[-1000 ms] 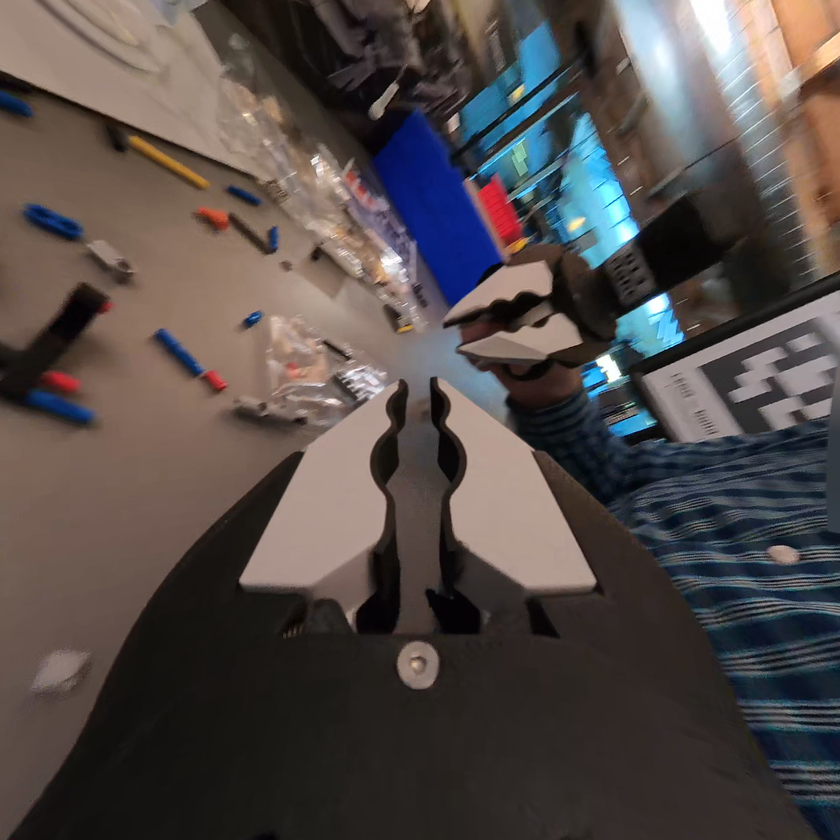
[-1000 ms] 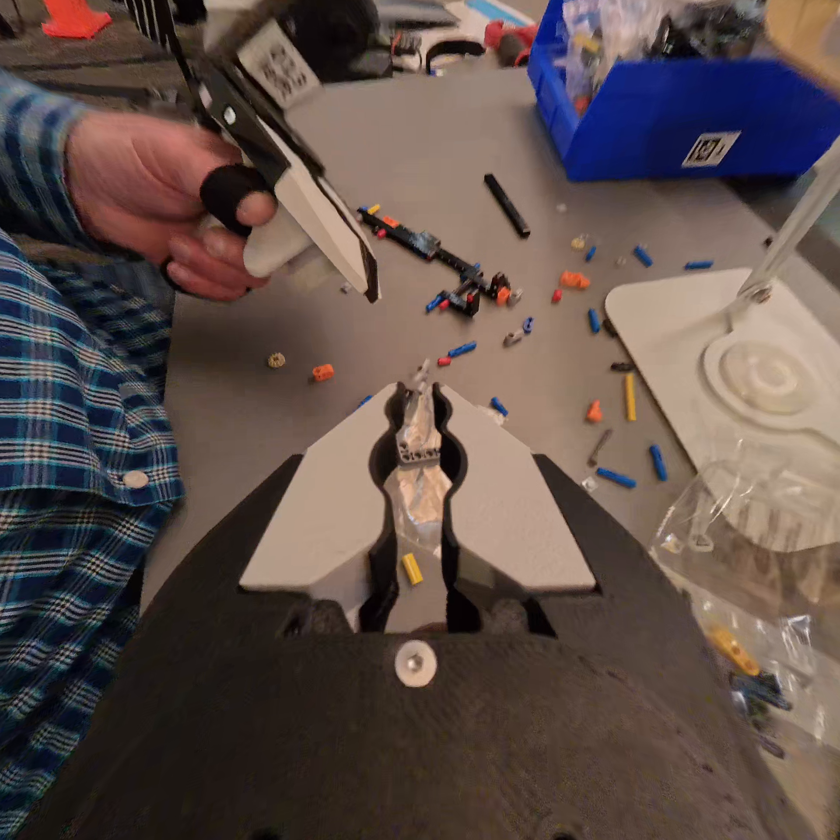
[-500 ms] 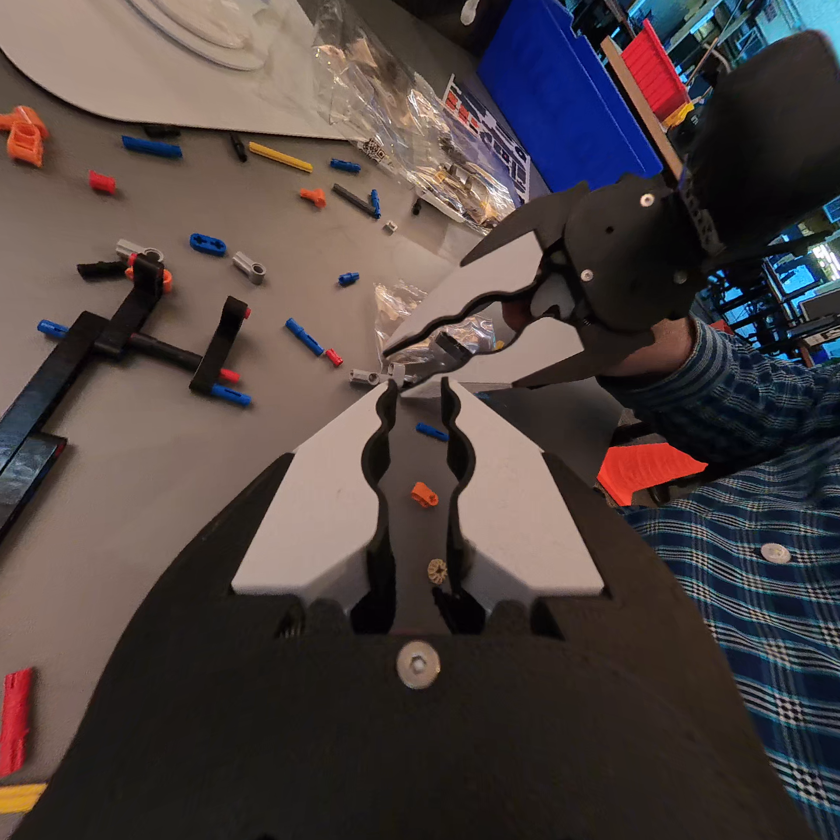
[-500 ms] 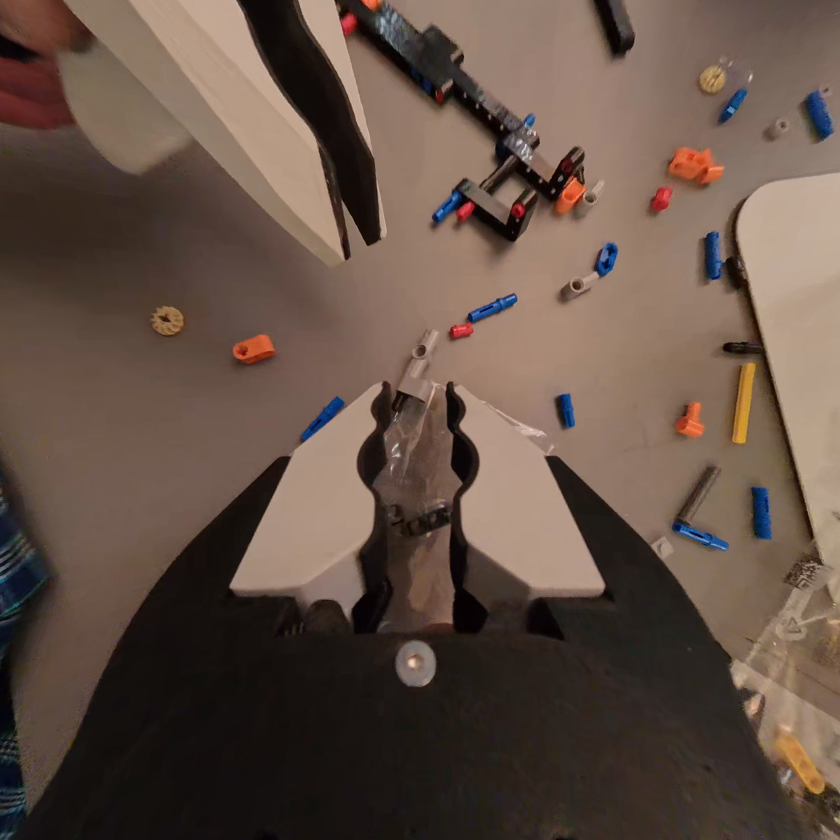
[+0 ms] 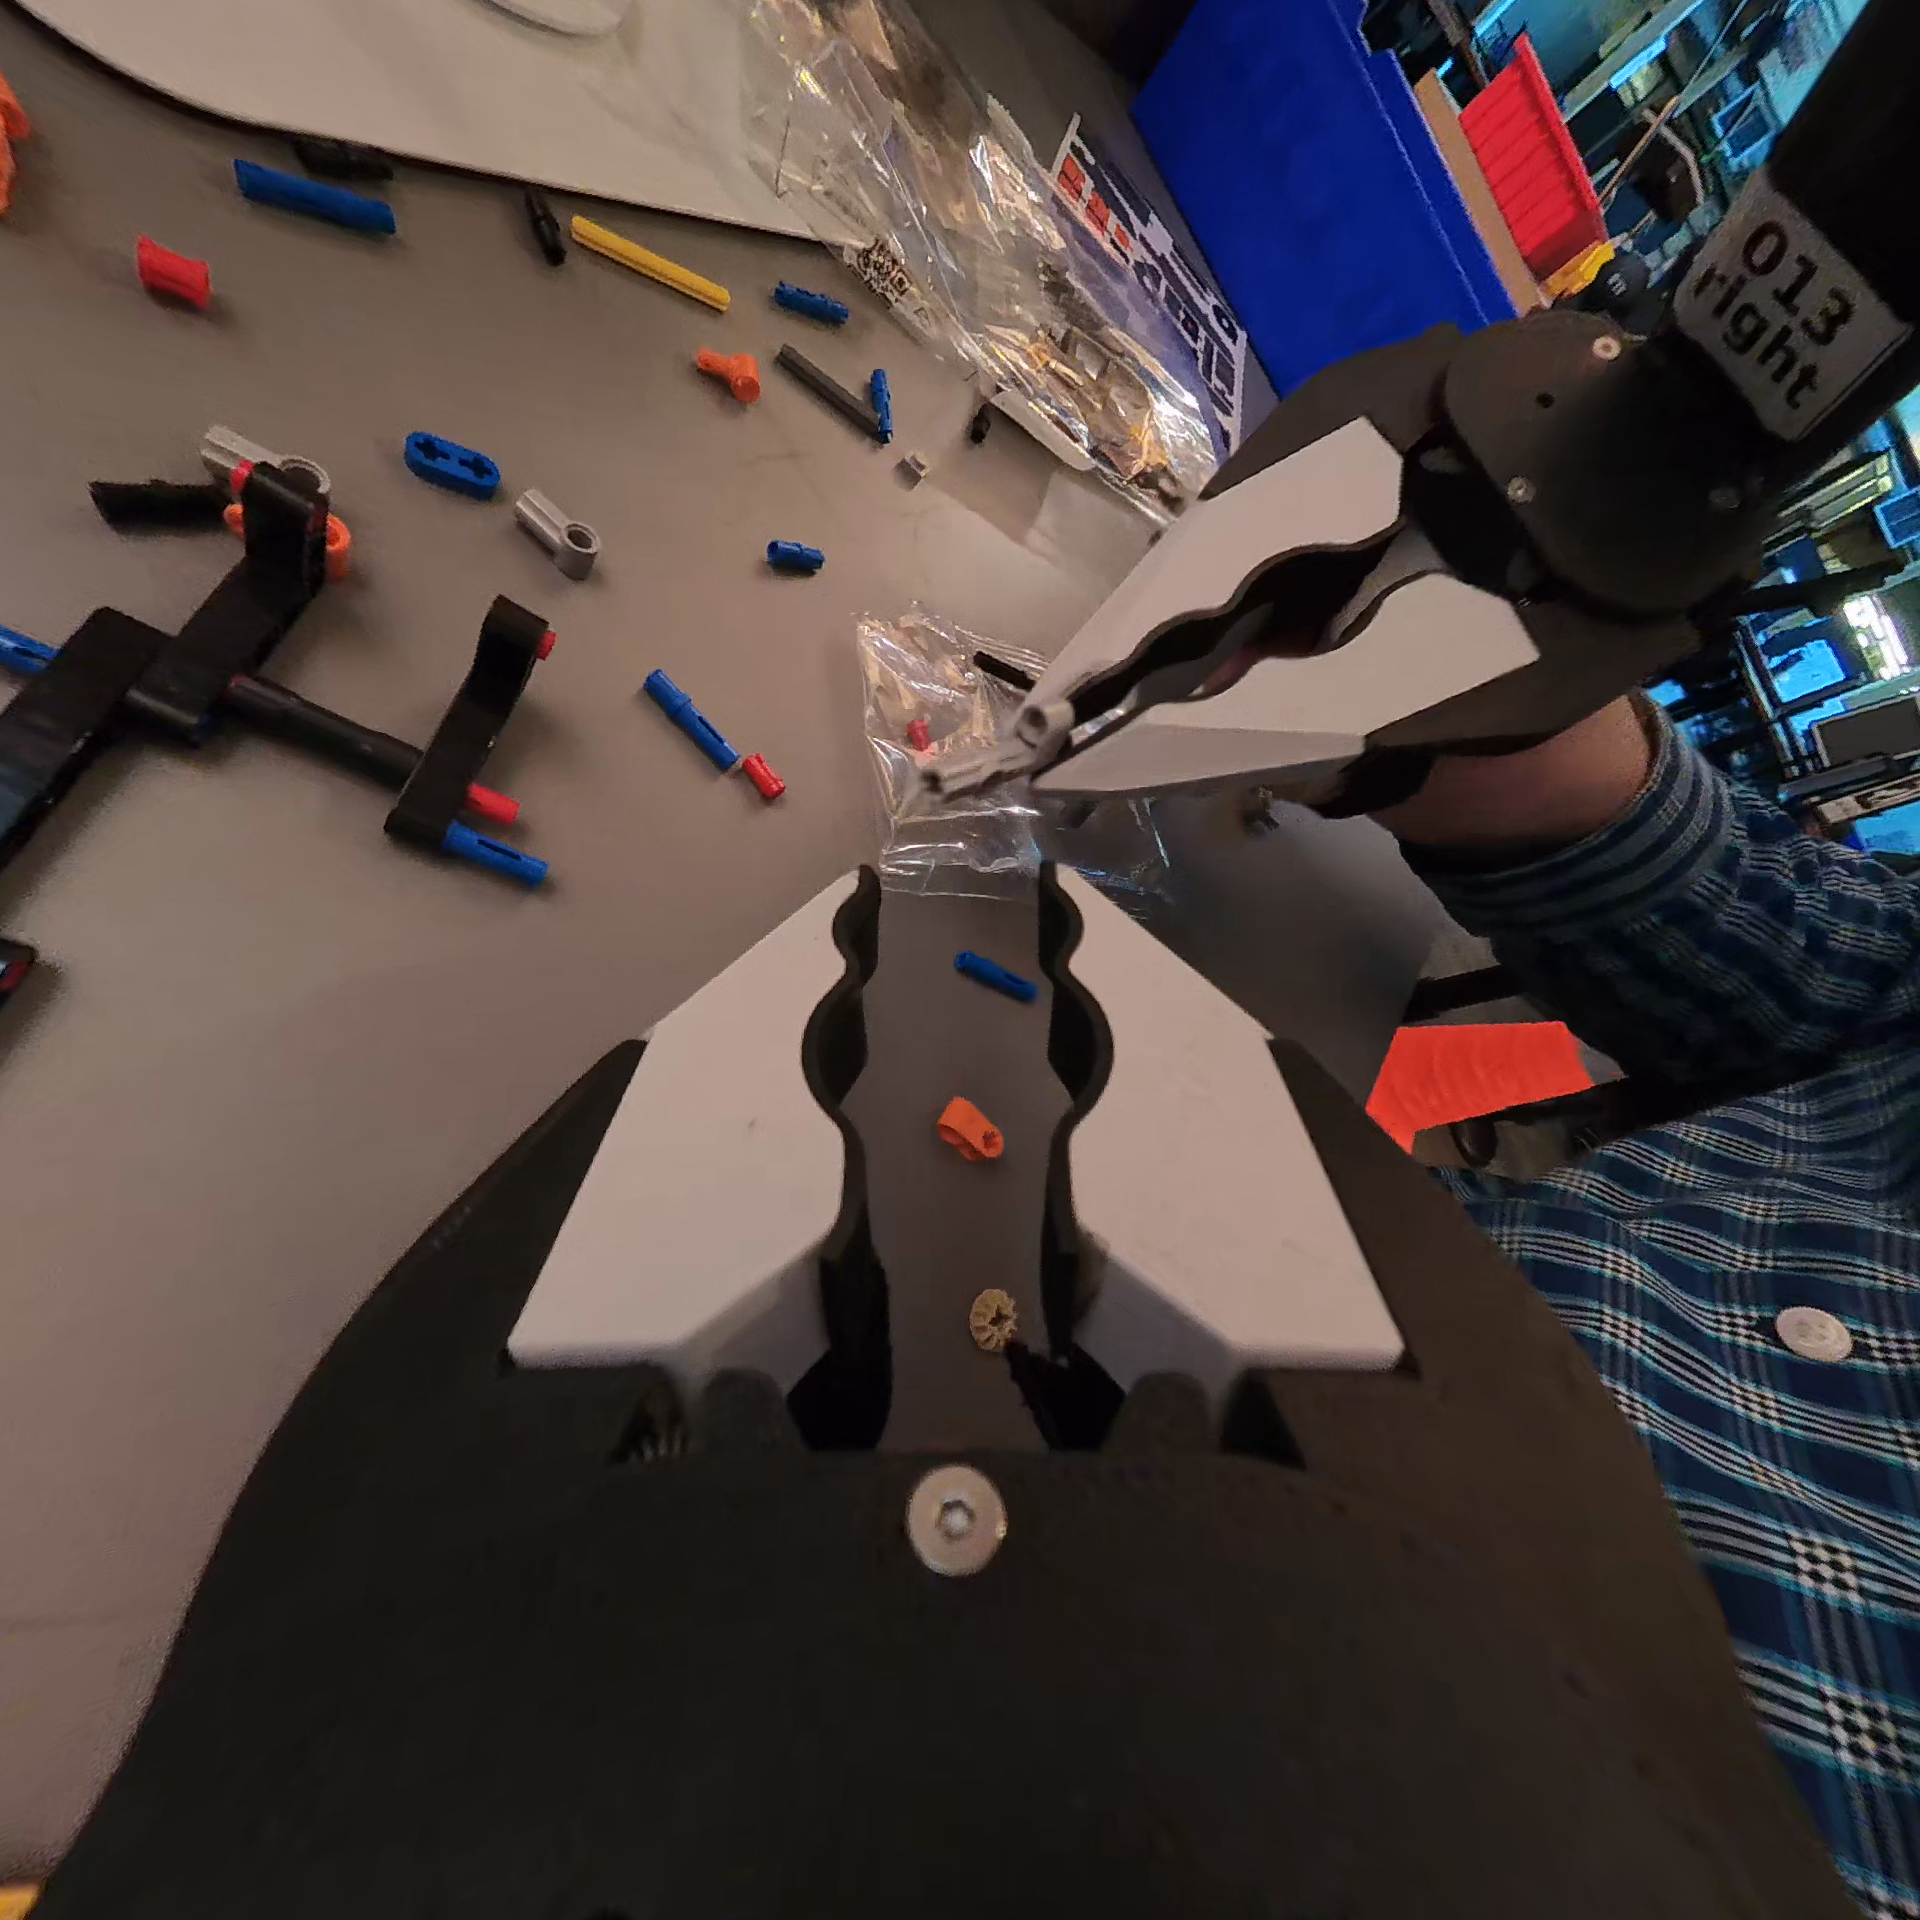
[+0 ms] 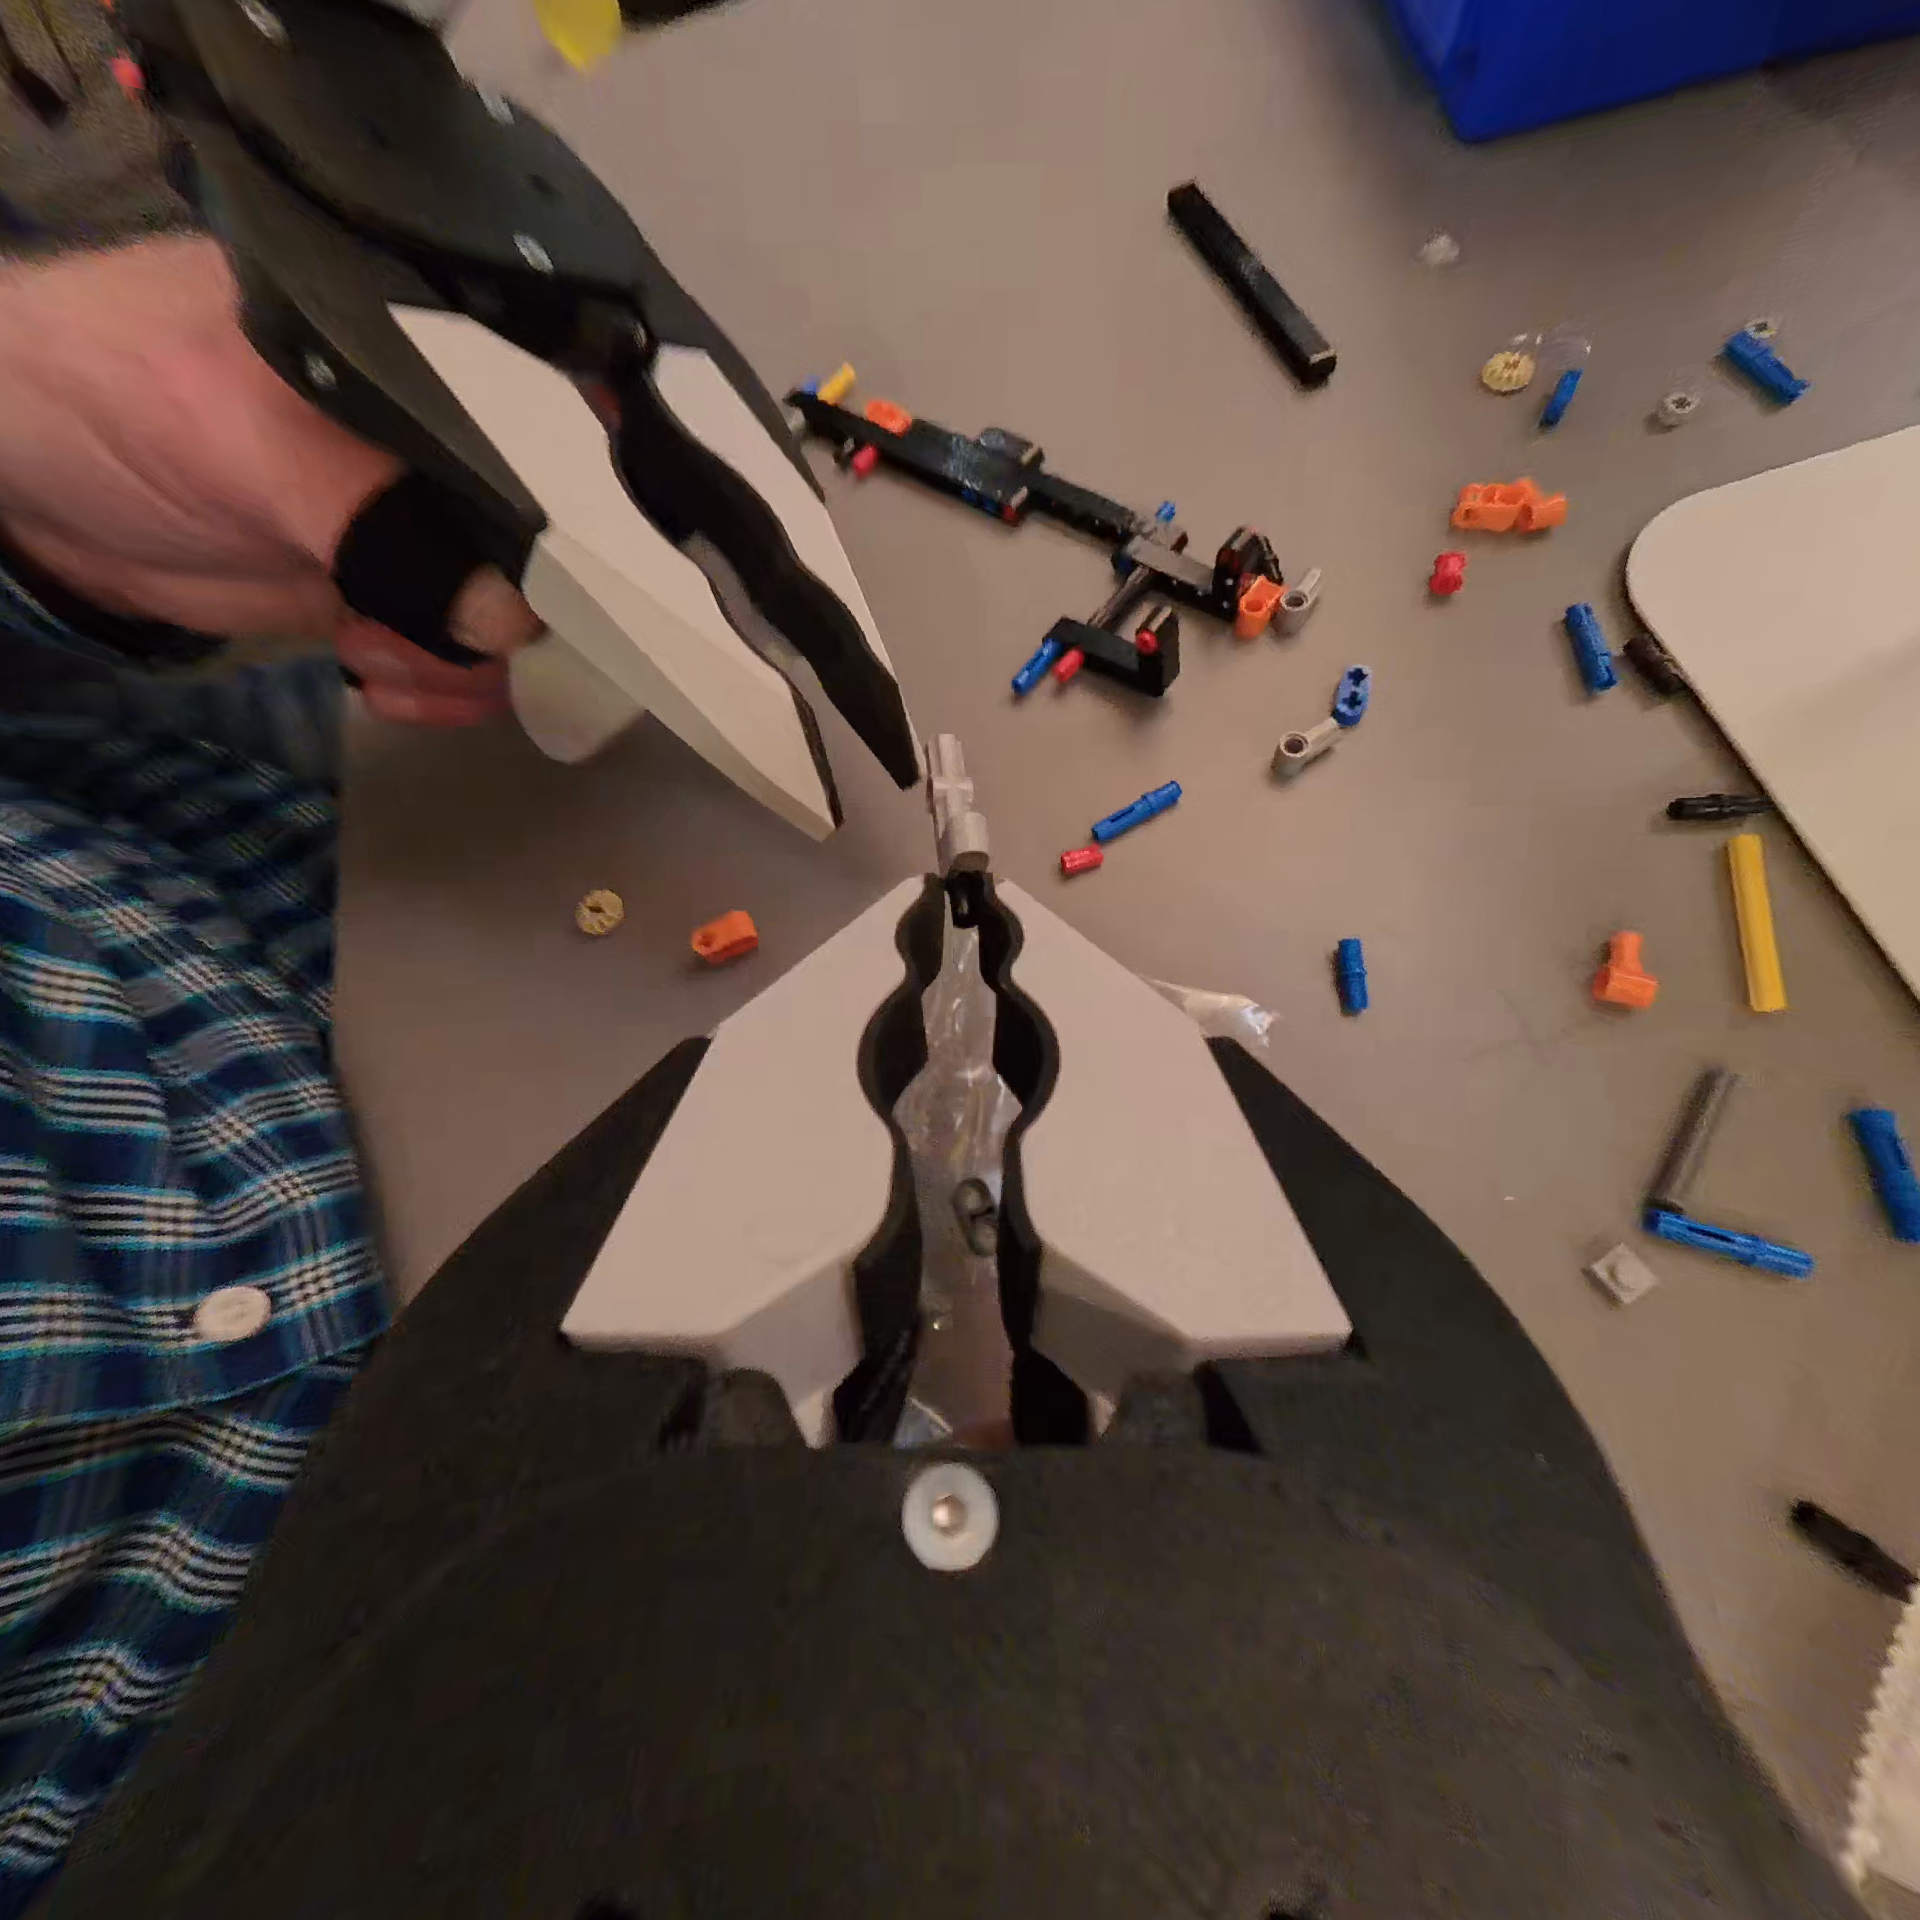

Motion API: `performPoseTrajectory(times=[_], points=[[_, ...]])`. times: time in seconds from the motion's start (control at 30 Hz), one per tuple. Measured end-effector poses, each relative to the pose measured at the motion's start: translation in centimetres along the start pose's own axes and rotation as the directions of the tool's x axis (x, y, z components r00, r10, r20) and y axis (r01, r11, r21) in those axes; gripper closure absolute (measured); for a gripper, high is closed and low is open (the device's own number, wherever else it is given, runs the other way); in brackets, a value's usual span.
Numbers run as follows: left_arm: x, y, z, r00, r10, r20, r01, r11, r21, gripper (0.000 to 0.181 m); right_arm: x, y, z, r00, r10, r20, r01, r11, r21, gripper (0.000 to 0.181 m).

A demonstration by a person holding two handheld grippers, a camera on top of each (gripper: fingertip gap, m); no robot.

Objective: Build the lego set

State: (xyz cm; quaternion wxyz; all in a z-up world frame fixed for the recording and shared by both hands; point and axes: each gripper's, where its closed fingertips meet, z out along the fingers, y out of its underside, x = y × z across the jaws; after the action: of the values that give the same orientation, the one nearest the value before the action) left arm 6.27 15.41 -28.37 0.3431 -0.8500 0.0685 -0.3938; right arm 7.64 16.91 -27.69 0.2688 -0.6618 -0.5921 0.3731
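Your right gripper [image 6: 961,883] is clamped at its very tips on a small black pin [image 6: 963,902] that carries a grey connector [image 6: 956,805], held above the grey table [image 6: 1039,208]; a small clear bag [image 5: 951,764] lies on the table just beneath the connector. Your left gripper [image 5: 956,894] stands with its fingers apart and empty, its tips just short of the connector; through its gap you see a blue pin [image 5: 995,977], an orange piece [image 5: 971,1129] and a tan gear [image 5: 994,1320] lying on the table. The half-built black frame [image 6: 1049,509] lies beyond the connector, well apart from it, with loose blue, red and orange pieces scattered between.

The step in hand appears to be a handover or a joint hold of the connector; to do it well, keep the right grip steady, since the hold is slight and the pin may twist; bring the left fingers square around the free end of the connector; close only once both pads flank it; avoid catching the bag below.
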Motion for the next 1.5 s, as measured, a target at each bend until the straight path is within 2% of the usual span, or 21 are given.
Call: performPoseTrajectory(times=[0.07,0.17,0.3,0.57,0.73,0.87,0.9,1.03,1.1,1.17,1.23,1.37,1.5], points=[[1.2,-0.7,0.0,0.996,-0.026,-0.08,0.029,0.999,0.04,0.15,-0.4,-1.1,-0.5,1.0,0.017,0.024,-0.019,0.997,0.075,0.178],[2.8,-2.9,-0.7,0.963,-0.121,-0.24,0.161,0.975,0.153,0.154,-1.4,-3.1,-1.4,0.993,0.068,0.097,-0.087,0.976,0.197,0.178],[4.9,-5.5,-2.2,0.913,-0.1,-0.396,0.231,0.926,0.298,0.171,-2.5,-5.5,-2.4,0.958,0.172,0.23,-0.246,0.905,0.346,0.177],[6.5,-7.3,-3.9,0.91,0.007,-0.415,0.187,0.886,0.425,0.176,-3.8,-7.9,-2.9,0.86,0.282,0.425,-0.47,0.763,0.444,0.178],[7.1,-7.7,-5.3,0.898,0.055,-0.436,0.174,0.866,0.469,0.162,-3.4,-9.2,-3.9,0.789,0.333,0.517,-0.59,0.645,0.486,0.178],[7.3,-8.1,-5.1,0.9,0.052,-0.433,0.176,0.866,0.468,0.168,-3.8,-9.4,-3.6,0.775,0.33,0.539,-0.604,0.64,0.476,0.177],[7.2,-8.2,-5.1,0.907,0.058,-0.418,0.161,0.867,0.471,0.174,-3.9,-9.5,-3.6,0.772,0.326,0.545,-0.606,0.635,0.479,0.178],[7.3,-8.2,-5.3,0.921,0.092,-0.378,0.108,0.872,0.477,0.177,-4.3,-9.7,-3.7,0.79,0.309,0.529,-0.578,0.662,0.477,0.176],[7.1,-8.1,-5.2,0.934,0.105,-0.343,0.067,0.889,0.453,0.177,-4.1,-9.2,-3.6,0.815,0.305,0.492,-0.543,0.699,0.465,0.161],[6.4,-7.9,-5.2,0.955,0.141,-0.262,-0.018,0.906,0.422,0.177,-3.3,-8.5,-3.7,0.877,0.287,0.386,-0.455,0.756,0.47,0.157],[5.8,-7.3,-5.1,0.962,0.227,-0.15,-0.162,0.92,0.357,0.177,-2.4,-8.0,-4.2,0.927,0.252,0.277,-0.358,0.813,0.458,0.158],[3.6,-6.2,-5.6,0.91,0.411,0.061,-0.415,0.896,0.158,0.176,-0.5,-7.7,-4.9,0.983,0.158,0.092,-0.181,0.913,0.365,0.158],[0.6,-5.5,-7.4,0.899,0.412,0.149,-0.426,0.902,0.074,0.176,2.0,-7.6,-3.7,0.998,0.01,-0.062,0.002,0.982,0.19,0.162]])
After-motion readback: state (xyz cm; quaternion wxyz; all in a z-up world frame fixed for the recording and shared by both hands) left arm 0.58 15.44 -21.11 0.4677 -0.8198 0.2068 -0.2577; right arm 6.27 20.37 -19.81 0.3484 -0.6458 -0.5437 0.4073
